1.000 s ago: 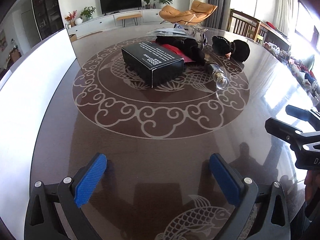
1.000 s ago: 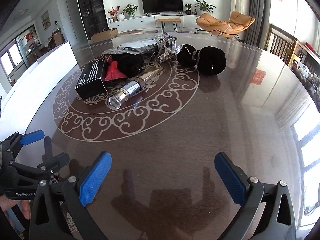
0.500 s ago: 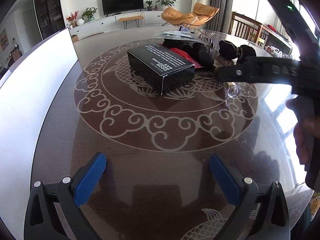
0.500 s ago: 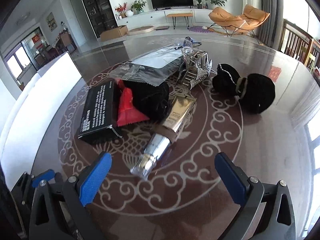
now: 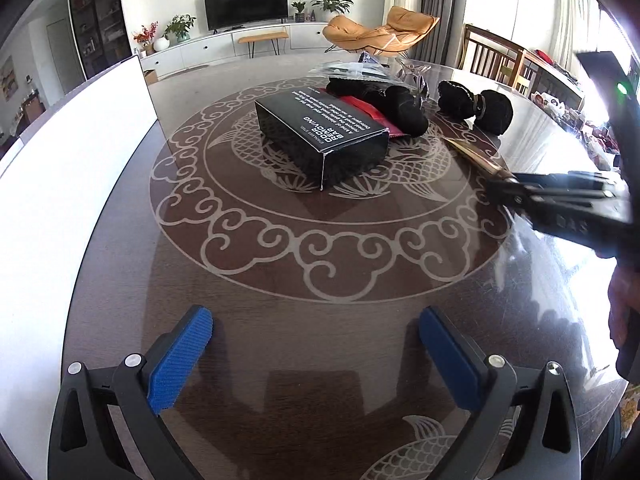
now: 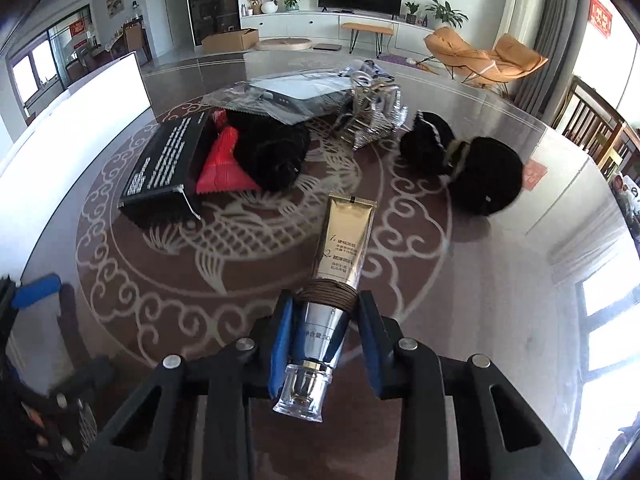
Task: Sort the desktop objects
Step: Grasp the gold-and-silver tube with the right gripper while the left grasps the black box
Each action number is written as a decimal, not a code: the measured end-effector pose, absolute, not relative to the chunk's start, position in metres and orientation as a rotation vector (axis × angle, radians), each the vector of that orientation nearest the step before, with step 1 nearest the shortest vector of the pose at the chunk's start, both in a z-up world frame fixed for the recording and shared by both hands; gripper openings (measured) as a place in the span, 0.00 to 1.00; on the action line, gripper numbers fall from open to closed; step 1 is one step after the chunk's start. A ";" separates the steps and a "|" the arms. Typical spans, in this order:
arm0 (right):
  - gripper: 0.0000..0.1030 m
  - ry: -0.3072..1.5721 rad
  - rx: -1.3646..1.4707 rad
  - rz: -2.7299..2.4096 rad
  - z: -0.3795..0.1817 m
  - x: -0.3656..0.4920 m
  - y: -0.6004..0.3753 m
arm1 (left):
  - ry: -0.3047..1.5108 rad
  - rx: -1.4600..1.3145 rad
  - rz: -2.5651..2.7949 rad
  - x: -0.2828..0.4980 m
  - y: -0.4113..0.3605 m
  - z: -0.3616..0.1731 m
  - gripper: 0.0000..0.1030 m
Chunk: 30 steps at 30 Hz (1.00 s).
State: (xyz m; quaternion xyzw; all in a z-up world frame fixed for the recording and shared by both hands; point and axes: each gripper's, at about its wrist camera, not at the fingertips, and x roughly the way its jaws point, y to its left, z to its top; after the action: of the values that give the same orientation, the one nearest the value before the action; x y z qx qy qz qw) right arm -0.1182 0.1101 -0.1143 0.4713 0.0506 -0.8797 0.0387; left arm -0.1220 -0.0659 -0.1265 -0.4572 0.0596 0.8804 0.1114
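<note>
The right hand-held gripper (image 6: 324, 332) pinches the gold tube (image 6: 340, 264) near its cap, at six o'clock of the bench (image 6: 460, 300). The left hand-held gripper (image 5: 316, 356) is spread, empty. Gripped off-centre, the tube may pivot and droop on lifting.

On the counter (image 6: 500, 280), near its middle, a box (image 6: 160, 172); just right of it, touching, a packet (image 6: 222, 168), partly under a pouch (image 6: 272, 152). Behind these, a flat bag (image 6: 288, 96), and right of the bag a folded metal stand (image 6: 372, 120). Farther right, two round pouches (image 6: 468, 160), joined together. In front of all, apart from them, a tube (image 6: 344, 240), cap end between the pads of the right hand-held gripper (image 6: 326, 336). At far left, the left hand-held gripper (image 5: 316, 356), over bare counter.
</note>
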 end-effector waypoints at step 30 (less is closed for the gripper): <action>0.32 -0.002 1.355 -2.829 -0.120 -0.057 0.168 | 0.133 -1.416 2.560 -0.254 -0.025 -0.116 0.61</action>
State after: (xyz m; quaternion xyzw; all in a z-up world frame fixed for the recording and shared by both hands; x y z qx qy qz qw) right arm -0.0573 0.1681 -0.1200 0.4320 -0.0006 -0.9019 0.0023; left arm -0.2544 -0.0250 -0.1156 -0.4808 0.0451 0.8692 0.1063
